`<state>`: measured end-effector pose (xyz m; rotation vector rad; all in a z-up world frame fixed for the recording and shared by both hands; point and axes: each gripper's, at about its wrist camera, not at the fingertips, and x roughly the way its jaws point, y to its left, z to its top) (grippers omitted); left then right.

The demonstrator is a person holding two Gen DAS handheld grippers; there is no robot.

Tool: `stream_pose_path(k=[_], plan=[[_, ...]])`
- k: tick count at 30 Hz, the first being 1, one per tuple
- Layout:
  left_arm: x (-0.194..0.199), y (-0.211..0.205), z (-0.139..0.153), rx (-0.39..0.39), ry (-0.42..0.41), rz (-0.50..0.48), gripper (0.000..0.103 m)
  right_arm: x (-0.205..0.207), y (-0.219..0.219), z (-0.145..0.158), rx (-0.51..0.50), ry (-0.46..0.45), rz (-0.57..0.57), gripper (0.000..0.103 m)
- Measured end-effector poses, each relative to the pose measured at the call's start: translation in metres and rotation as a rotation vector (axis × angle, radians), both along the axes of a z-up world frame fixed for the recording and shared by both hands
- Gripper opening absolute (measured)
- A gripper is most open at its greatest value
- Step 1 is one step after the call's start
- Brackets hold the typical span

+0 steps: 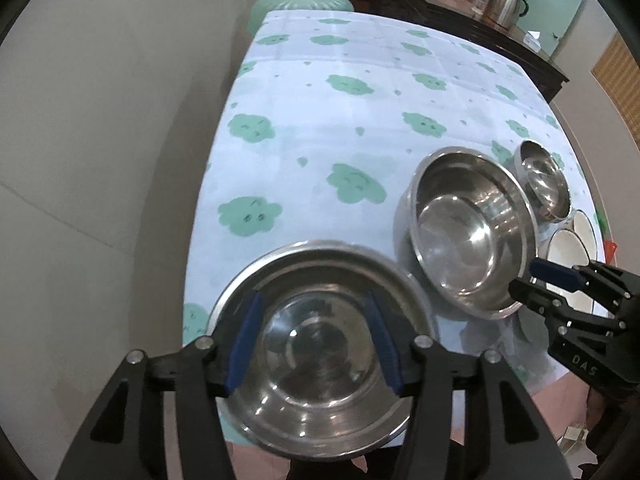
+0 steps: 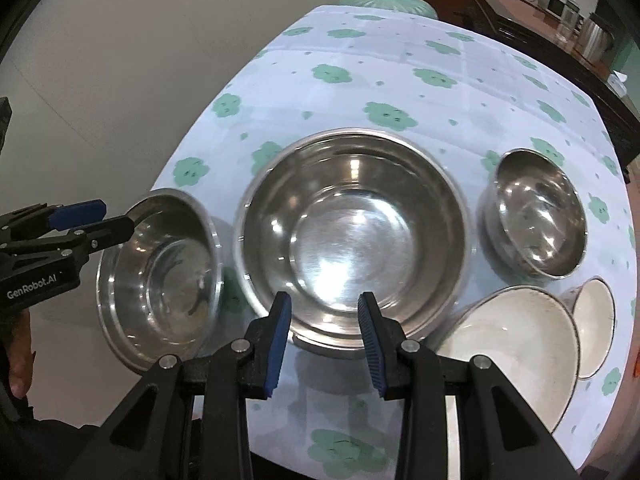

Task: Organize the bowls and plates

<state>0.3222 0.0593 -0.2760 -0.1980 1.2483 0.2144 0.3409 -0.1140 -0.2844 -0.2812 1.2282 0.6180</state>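
Sitting empty: large steel bowl (image 2: 352, 236), small steel bowl (image 2: 538, 220), white bowls (image 2: 516, 344).

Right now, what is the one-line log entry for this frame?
left tool: open over medium steel bowl at table edge | right tool: open before large steel bowl | bowls unstacked

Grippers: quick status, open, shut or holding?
Left gripper: open, jaws over the left steel bowl, gripping nothing.
Right gripper: open, empty, before the big steel bowl.
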Motion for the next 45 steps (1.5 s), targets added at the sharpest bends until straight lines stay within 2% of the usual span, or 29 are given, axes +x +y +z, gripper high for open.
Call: stream_pose_path(k=[16,20,25,45], plan=[[0.047,-0.028,-0.005,-0.011,0.011,-0.082,0.054,0.035,-0.026,-0.004,-0.022,-0.008,-0.061,0.041],[0.058,-0.035,-0.008,-0.016,0.022,-0.102,0.054,0.043,-0.033,-0.006,-0.025,-0.008,-0.078,0.046],[0.070,-0.043,-0.014,-0.015,0.036,-0.122,0.054,0.055,-0.044,-0.008,-0.035,-0.007,-0.105,0.046],[0.089,-0.052,-0.036,-0.038,0.103,-0.140,0.055,0.076,-0.054,-0.028,-0.067,0.042,-0.124,0.046]])
